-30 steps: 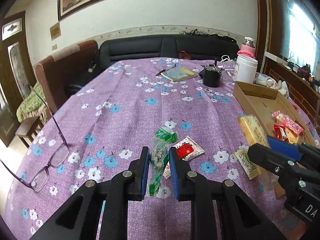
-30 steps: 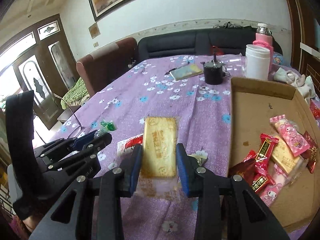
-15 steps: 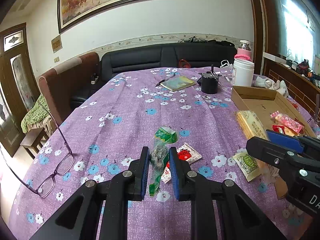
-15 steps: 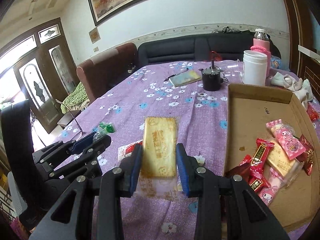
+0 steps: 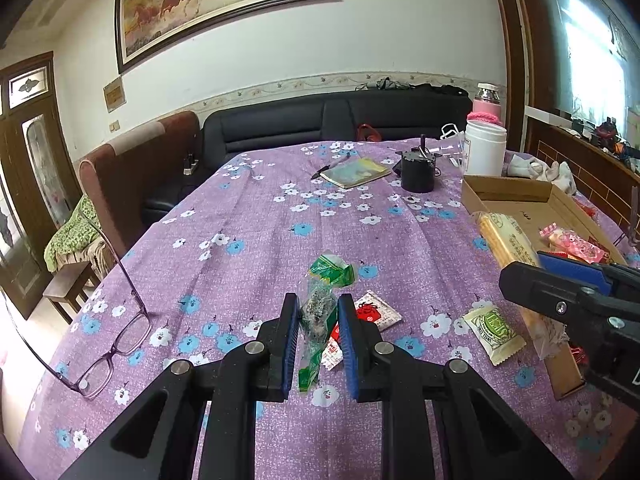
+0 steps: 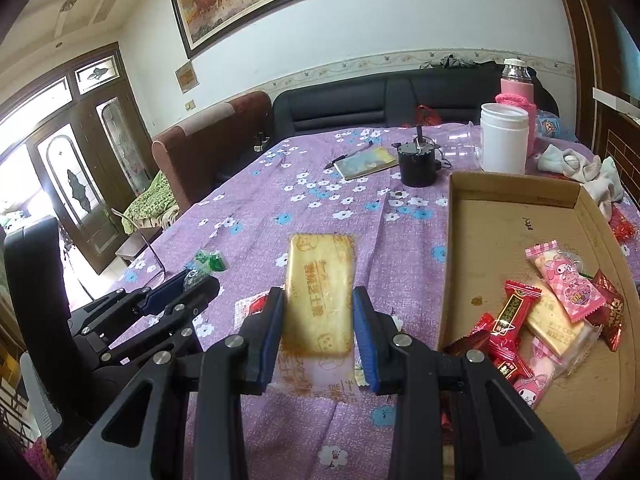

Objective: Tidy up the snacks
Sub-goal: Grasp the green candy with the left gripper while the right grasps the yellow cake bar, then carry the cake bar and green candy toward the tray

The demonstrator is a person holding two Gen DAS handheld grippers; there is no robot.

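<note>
Left wrist view showed the green snack packet point(image 5: 318, 316) clamped between the pads of the left gripper point(image 5: 319, 340), raised above the purple flowered tablecloth point(image 5: 248, 240). Right wrist view showed the yellow biscuit pack point(image 6: 320, 292) gripped by the right gripper point(image 6: 319, 332), just left of the cardboard box point(image 6: 500, 196), where red and pink candies point(image 6: 560, 280) lay. Eyeglasses point(image 5: 112, 344) rested near the table's left edge.

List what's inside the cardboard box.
In the cardboard box: pink character packets, red wrapped candies and a yellow biscuit pack, piled at its near right. Anything beneath the pile is covered.
</note>
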